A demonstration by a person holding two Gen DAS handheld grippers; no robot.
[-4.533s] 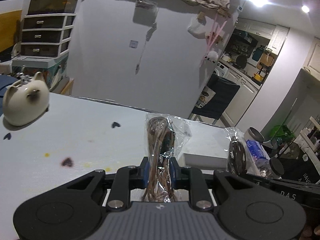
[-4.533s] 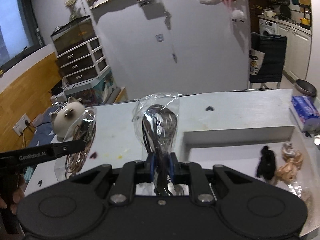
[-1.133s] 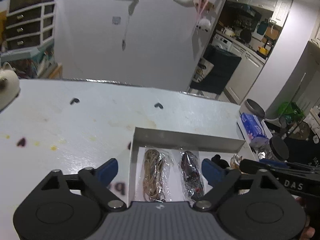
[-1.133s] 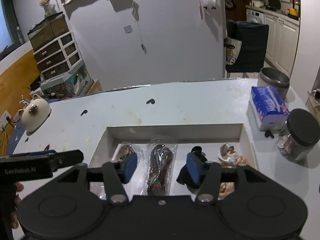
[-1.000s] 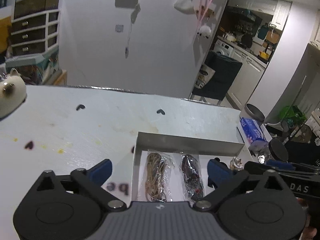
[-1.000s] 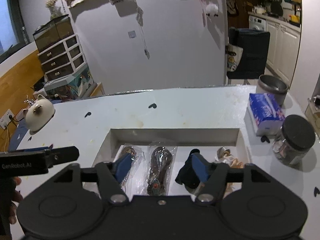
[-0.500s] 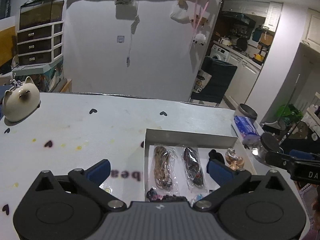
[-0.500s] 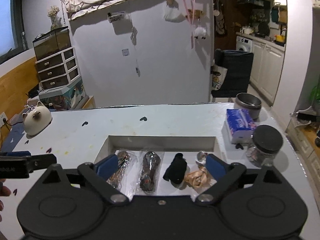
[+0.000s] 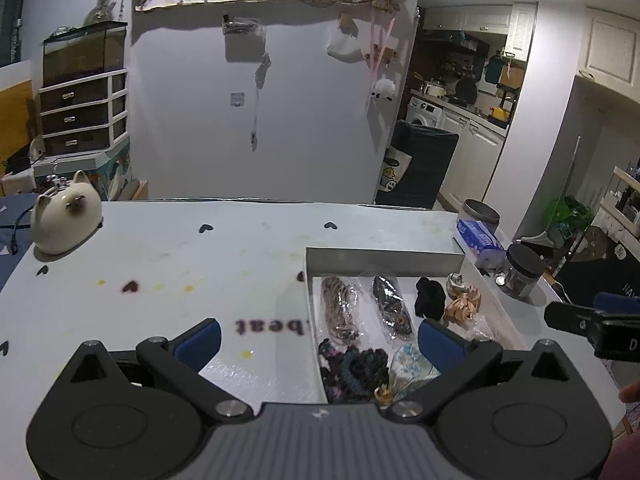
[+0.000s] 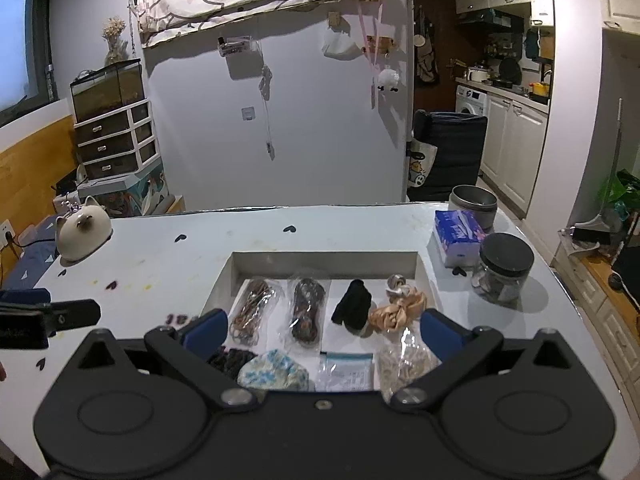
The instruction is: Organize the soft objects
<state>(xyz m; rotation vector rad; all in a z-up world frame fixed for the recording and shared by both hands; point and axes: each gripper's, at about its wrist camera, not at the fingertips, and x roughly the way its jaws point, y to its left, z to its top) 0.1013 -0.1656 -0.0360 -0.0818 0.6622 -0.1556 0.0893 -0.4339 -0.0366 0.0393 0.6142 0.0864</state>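
A white tray (image 10: pixel 324 261) on the table holds a bagged tan hair-tie bundle (image 10: pixel 253 309), a bagged dark bundle (image 10: pixel 307 307), a black scrunchie (image 10: pixel 353 309), a beige satin scrunchie (image 10: pixel 398 307), and more soft items in its near row. The tray (image 9: pixel 384 258) also shows in the left wrist view with the tan bag (image 9: pixel 339 307) and dark bag (image 9: pixel 390 306). My left gripper (image 9: pixel 318 338) is open and empty above the tray's left edge. My right gripper (image 10: pixel 320 330) is open and empty above the tray's near row.
A cat-shaped ceramic pot (image 10: pixel 82 234) stands at the table's far left. A tissue pack (image 10: pixel 458 236), a black-lidded glass jar (image 10: pixel 502 266) and a metal tin (image 10: pixel 474 202) stand right of the tray. The table's right edge is close to the jar.
Both grippers let go of the bagged bundles, which now lie in the tray. Both have opened wide, risen and pulled back, so more of the tray shows.
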